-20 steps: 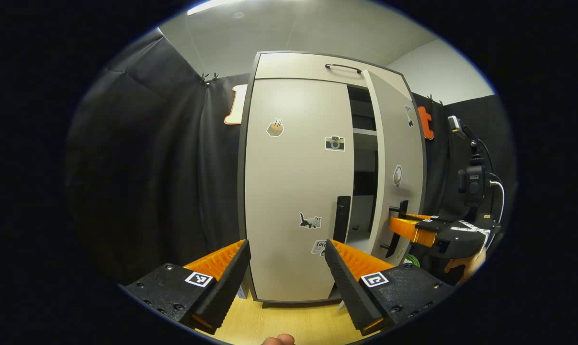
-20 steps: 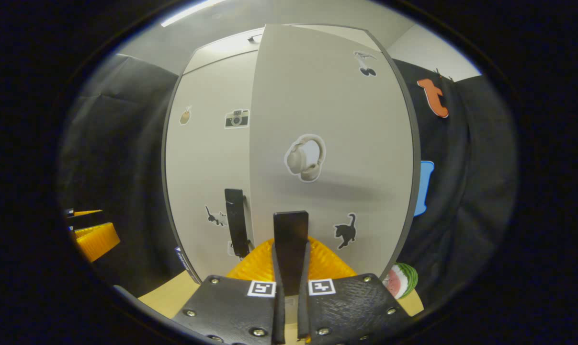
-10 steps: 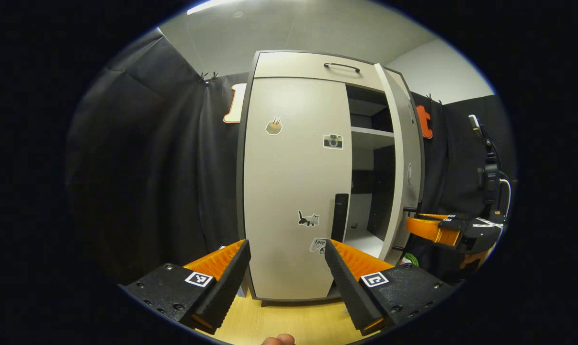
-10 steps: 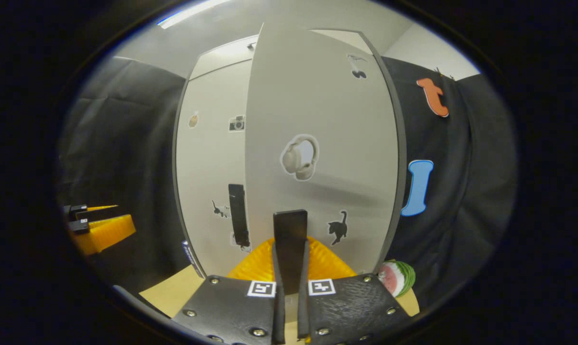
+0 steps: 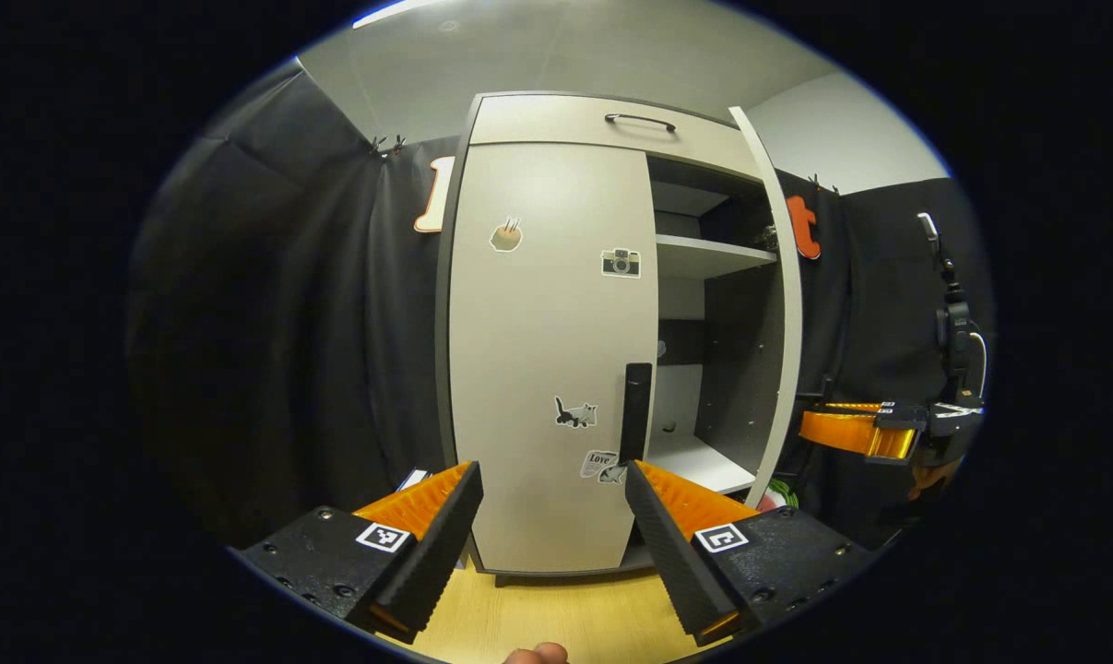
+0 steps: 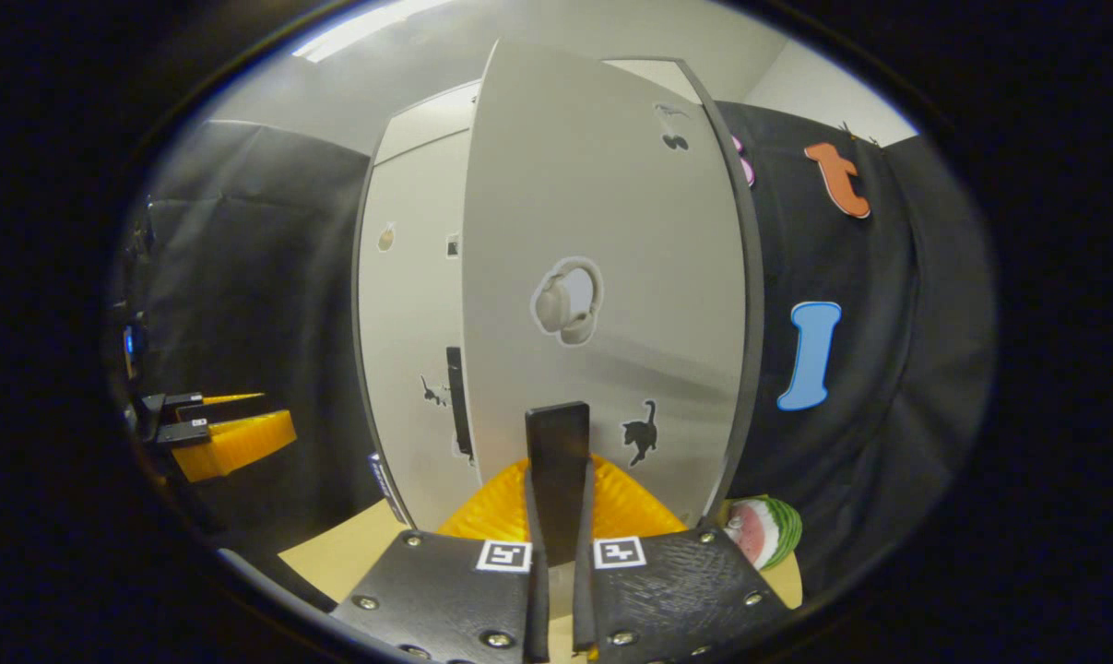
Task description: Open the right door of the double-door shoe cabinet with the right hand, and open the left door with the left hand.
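Note:
The beige shoe cabinet stands ahead with its left door closed; the black vertical handle sits at that door's right edge. My left gripper is open, short of the cabinet front, with the handle just above its right finger. The right door is swung wide and seen edge-on, baring the shelves. In the right gripper view the right door faces me, and my right gripper is shut on its black handle. That gripper also shows beside the open door.
A top drawer with a black pull sits above the doors. A watermelon-patterned object lies on the wooden floor by the open door's foot. Black cloth walls flank the cabinet. My left gripper appears at the left.
The right door has swung much wider with my right gripper on its handle, exposing the shelves. The left gripper stayed open and drifted slightly toward the left door's handle.

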The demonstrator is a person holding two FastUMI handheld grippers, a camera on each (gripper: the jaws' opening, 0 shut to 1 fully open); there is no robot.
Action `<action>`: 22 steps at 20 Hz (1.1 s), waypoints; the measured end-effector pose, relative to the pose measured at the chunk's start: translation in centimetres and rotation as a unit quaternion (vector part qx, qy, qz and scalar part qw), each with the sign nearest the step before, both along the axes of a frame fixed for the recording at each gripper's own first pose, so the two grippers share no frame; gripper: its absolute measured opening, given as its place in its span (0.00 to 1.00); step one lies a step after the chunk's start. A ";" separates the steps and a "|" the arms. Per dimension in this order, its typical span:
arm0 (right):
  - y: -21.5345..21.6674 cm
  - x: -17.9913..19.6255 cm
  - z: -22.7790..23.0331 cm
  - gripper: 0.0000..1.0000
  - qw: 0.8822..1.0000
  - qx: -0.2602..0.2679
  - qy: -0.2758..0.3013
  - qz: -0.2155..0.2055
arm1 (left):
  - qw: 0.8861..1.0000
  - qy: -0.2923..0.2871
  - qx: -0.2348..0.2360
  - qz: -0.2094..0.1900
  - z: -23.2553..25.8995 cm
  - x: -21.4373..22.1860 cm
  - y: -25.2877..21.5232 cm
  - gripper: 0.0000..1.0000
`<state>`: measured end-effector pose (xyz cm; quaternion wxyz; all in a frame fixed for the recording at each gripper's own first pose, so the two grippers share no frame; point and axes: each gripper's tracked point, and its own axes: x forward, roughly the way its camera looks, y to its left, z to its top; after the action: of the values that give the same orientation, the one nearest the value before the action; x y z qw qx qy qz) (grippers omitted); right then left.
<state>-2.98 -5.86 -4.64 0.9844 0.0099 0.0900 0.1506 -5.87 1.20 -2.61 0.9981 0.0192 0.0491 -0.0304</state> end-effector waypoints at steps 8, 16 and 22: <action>-3.8 -2.3 0.1 0.10 1.000 -0.004 0.001 -0.010 | 1.000 0.010 0.001 -0.019 -0.7 -0.1 -1.6 0.96; -9.9 -4.3 0.7 0.01 0.997 -0.015 -0.008 -0.079 | 0.998 0.022 -0.005 -0.053 -1.4 -0.5 -5.1 0.96; -13.4 -4.3 0.9 0.01 0.994 -0.006 -0.011 -0.110 | 0.997 0.025 0.000 -0.077 -1.7 -1.1 -7.5 0.96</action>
<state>-7.32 -19.30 -3.75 0.9960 0.0123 0.0781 0.0409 -6.98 -6.33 -4.29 0.9913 0.0219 0.0726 -0.1076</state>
